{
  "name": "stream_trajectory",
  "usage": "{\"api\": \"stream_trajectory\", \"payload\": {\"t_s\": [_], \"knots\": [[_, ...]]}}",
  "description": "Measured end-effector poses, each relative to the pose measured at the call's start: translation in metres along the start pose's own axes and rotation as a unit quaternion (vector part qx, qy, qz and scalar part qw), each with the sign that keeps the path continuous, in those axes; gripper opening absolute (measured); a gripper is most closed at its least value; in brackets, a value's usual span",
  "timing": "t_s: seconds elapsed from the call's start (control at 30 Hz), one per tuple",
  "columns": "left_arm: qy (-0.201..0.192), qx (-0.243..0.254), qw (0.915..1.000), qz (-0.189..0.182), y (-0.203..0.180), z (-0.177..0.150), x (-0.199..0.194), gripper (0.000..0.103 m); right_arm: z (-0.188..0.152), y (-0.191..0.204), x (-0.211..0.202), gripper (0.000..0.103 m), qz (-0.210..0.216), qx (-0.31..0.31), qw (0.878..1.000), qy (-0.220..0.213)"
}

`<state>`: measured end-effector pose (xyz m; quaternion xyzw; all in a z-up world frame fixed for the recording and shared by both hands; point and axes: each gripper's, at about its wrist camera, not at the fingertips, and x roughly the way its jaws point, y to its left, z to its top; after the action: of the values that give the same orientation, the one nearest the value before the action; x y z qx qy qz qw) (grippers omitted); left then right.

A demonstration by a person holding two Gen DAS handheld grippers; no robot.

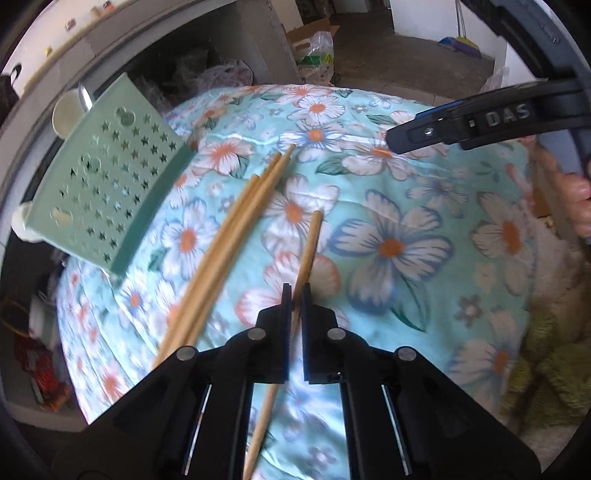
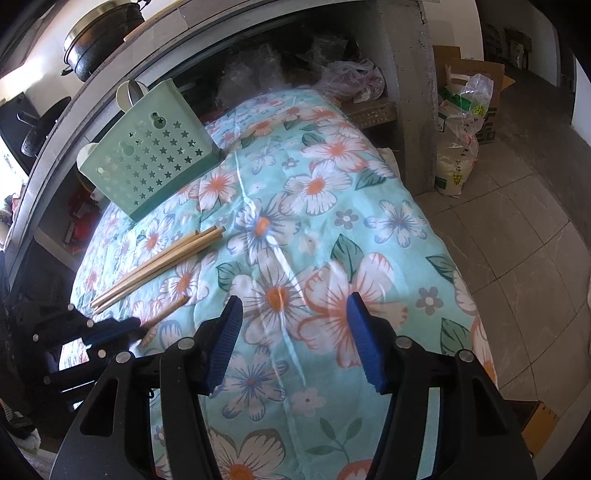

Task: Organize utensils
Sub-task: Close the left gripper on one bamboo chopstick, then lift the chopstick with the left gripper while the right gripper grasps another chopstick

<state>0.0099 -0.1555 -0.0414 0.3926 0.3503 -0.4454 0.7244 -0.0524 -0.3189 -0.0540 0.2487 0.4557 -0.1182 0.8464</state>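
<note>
floral cloth [image 1: 424,206] under the left gripper [image 1: 295,295], clamped on one chopstick [image 1: 310,243] pointing twelve o'clock, green holder [image 1: 110,184] at ten.

Home kitchen, cooking pot [image 2: 105,35] on stone counter [image 2: 207,40], floral-clothed table [image 2: 332,229], tiled floor [image 2: 517,236]

Right tool [image 2: 295,341] agape over floral cloth [image 2: 369,229].
</note>
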Motion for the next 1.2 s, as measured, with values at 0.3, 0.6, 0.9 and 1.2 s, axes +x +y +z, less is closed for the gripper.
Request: {"api": "stream_trajectory", "payload": {"t_s": [0.3, 0.6, 0.9, 1.2], "knots": [[0.013, -0.032, 0.9986, -0.041, 0.010, 0.009, 0.008, 0.012, -0.002, 0.001, 0.001, 0.057, 0.002, 0.003, 1.000, 0.003], [0.020, -0.049, 0.9960, -0.072, 0.014, 0.028, 0.025, 0.012, -0.002, -0.001, 0.002, 0.057, 0.004, 0.008, 1.000, 0.005], [0.027, -0.054, 0.9954, -0.075, 0.015, 0.036, 0.038, 0.011, -0.002, -0.001, 0.002, 0.057, 0.007, 0.009, 1.000, 0.007], [0.010, -0.083, 0.9933, -0.079, 0.024, 0.035, 0.027, 0.005, -0.002, -0.001, -0.001, 0.057, 0.009, 0.014, 1.000, 0.001]]}}
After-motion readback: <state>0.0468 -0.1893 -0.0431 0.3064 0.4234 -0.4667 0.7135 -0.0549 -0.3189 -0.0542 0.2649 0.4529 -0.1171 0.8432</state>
